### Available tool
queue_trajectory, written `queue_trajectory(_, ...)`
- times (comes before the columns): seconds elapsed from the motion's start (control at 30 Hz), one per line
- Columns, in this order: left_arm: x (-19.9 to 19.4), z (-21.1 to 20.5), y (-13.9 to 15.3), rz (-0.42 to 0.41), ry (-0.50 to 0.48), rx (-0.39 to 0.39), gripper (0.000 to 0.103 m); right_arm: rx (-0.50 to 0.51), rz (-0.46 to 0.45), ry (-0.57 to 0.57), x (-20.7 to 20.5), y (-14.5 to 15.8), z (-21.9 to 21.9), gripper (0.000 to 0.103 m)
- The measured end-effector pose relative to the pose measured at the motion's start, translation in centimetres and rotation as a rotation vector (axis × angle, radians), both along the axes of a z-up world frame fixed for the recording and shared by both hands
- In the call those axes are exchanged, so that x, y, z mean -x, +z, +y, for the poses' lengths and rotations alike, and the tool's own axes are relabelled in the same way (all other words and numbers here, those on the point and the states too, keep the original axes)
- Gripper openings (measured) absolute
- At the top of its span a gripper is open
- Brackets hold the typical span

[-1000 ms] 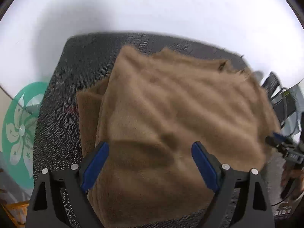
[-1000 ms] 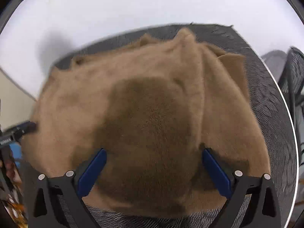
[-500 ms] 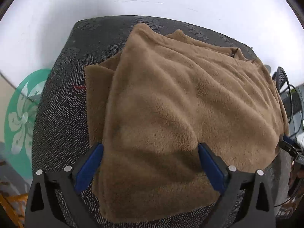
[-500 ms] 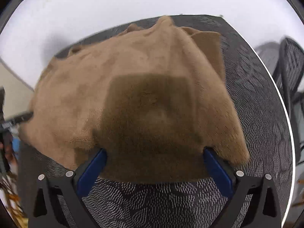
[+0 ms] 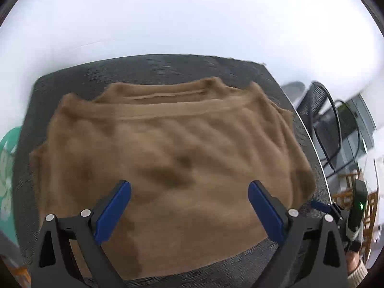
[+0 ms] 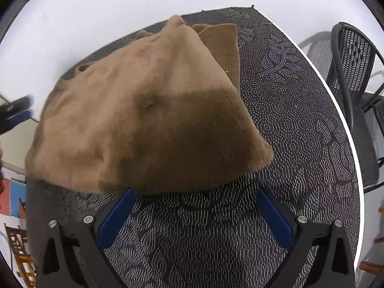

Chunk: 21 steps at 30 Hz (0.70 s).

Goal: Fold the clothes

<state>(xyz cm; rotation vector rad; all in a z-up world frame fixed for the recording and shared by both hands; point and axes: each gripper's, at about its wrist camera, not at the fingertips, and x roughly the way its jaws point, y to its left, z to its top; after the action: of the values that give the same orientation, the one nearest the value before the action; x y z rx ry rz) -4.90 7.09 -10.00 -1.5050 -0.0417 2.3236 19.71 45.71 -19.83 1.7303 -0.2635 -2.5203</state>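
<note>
We reckon the fold's mostly done: brown fleece garment (image 5: 168, 158) lies doubled on the dark mat (image 6: 300, 124), both grippers, left gripper (image 5: 189, 206) & right gripper (image 6: 195, 212), spread wide, empty, w/ maybe tidying left.

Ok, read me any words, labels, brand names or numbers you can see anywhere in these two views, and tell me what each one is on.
None can be read.
Brown garment: no tag or print shows.
Dark patterned mat: dotted pattern only.
Green and white flower emblem: a sign without letters, blurred at the edge.
</note>
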Motion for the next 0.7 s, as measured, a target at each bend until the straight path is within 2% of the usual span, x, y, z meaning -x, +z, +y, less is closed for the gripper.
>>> queue_trajectory(0.1,0.9,3.6,-1.1,-0.014,-0.059,0.011,0.100,-0.064,-0.045,-0.022,-1.5,-0.7,0.8,0.103)
queue_trajectory(0.2,0.7,6.6,-1.8,-0.025,-0.108,0.030,0.100,-0.100,-0.024,0.006,-2.9,-1.1,0.5,0.103)
queue_trajectory(0.3,0.6,8.6,-2.8,-0.049,-0.138,0.032,0.100,-0.218,-0.007,0.045,-3.7,-1.5,-1.4,0.103)
queue_trajectory(0.4,1.2,10.2,-3.9,-0.078,-0.154,0.025,0.100,-0.196,0.019,-0.002,-4.2,-1.5,-1.6,0.103)
queue_trajectory(0.7,3.0,13.3,-5.4,-0.111,-0.174,0.061,0.100,-0.207,0.048,-0.008,-4.8,-1.5,-2.6,0.103)
